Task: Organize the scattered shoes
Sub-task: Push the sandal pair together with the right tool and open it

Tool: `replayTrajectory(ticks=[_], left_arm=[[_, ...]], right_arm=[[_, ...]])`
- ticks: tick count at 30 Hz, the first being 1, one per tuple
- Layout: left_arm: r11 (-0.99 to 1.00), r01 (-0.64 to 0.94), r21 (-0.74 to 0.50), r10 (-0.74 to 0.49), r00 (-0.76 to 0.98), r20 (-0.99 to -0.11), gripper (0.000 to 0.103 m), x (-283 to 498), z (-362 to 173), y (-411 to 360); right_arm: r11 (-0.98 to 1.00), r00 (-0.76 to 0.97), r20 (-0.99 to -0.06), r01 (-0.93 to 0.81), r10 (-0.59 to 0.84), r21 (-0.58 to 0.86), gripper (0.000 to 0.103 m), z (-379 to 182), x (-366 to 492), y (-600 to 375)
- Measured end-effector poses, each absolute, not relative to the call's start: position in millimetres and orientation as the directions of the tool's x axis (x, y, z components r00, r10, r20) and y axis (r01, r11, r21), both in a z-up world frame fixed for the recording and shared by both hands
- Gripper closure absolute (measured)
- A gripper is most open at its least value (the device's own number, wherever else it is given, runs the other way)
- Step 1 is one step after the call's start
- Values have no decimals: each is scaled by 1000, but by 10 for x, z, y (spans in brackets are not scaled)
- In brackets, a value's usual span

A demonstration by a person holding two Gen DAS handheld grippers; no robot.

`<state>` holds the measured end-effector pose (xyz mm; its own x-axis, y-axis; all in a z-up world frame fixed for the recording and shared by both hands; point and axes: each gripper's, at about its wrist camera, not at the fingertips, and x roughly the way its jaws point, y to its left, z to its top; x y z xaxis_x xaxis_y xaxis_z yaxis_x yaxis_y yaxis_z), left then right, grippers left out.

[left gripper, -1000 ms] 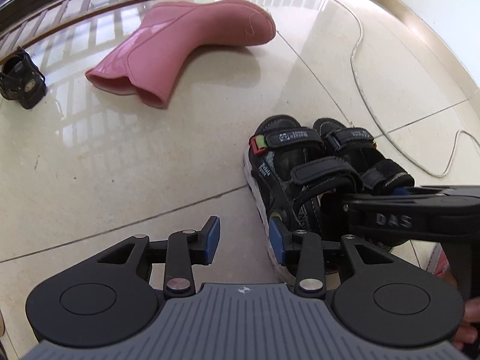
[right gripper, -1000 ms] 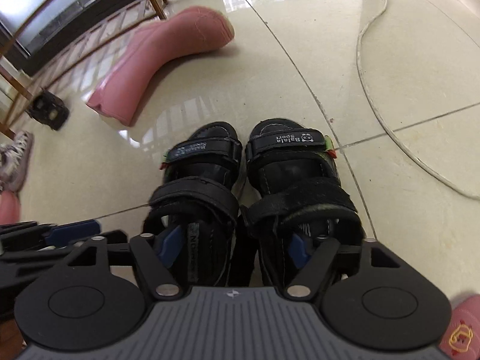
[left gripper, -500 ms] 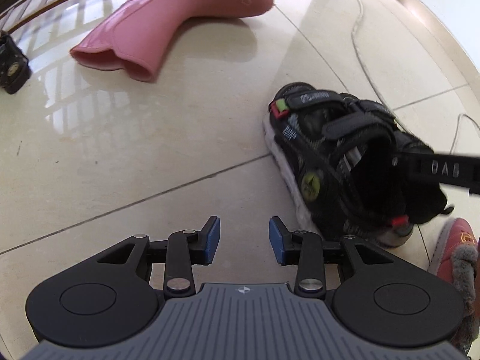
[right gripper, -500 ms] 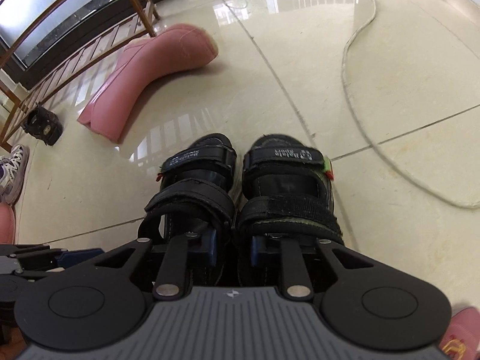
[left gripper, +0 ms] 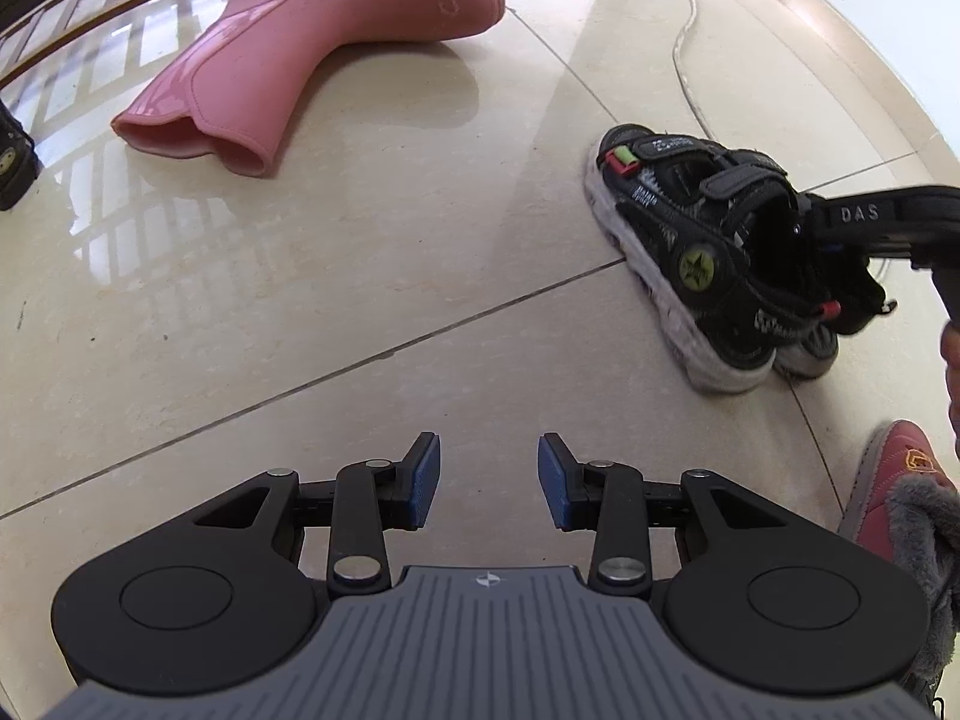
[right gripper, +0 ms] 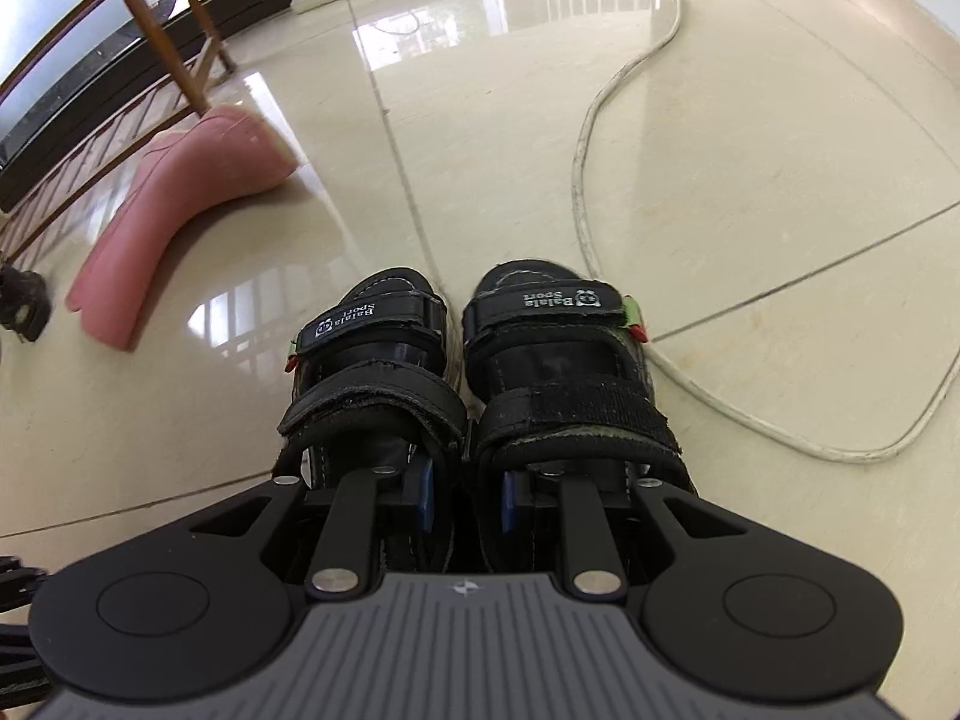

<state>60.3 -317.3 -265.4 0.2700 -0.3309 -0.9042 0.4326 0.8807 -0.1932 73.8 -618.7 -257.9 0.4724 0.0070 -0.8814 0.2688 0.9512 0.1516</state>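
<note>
A pair of black strap sandals (right gripper: pixel 480 372) with white soles hangs side by side, lifted off the tiled floor. My right gripper (right gripper: pixel 467 495) is shut on their inner heel walls, one blue pad inside each sandal. The left wrist view shows the same black sandals (left gripper: pixel 708 240) at the right, raised and tilted, with the right gripper's black body reaching into them. My left gripper (left gripper: pixel 487 480) stands open over bare floor, well left of the sandals, nothing between its pads. A pink rubber boot (left gripper: pixel 324 42) lies on its side farther off.
A white cable (right gripper: pixel 600 192) loops over the floor right of the sandals. A red fur-lined shoe (left gripper: pixel 900 498) sits at the right edge, below a hand. A small dark shoe (left gripper: pixel 12 162) lies far left. A wooden rack (right gripper: pixel 162 42) stands behind the boot.
The right gripper closed from open onto the sandals' heels and lifted them off the floor. The left gripper drew back and left, away from the sandals.
</note>
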Motion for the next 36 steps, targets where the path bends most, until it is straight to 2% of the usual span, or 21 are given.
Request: replayTrajectory(ticks=[9,12,15,20,36], left_arm=[[862,466,-201,-371,308,-876,64,615,-2462,-3242],[855,476,-204,-385,321,-865,63,629,-2386,-3268],[851,484,-207,-395,327,-859,63,637,-2338,-3289],[851,488,-194,-388,334,-859,61,624,-2315,-3290],[876,454,-165,-356,376,-855,59,585,-2203,-3142]], right_arm=[[946,464,-882,313,-79,80,79,-2614,883,-6659],[944,453,-889,316,-64,93,77,-2633,894,-6753],[949,439,-897,303,-58,87,72,-2651,914,-6747],[951,421,-906,296,-45,91,56,-2655,884,-6680],[943,458,-886,319,-69,91,42,-2096,346,-6377]])
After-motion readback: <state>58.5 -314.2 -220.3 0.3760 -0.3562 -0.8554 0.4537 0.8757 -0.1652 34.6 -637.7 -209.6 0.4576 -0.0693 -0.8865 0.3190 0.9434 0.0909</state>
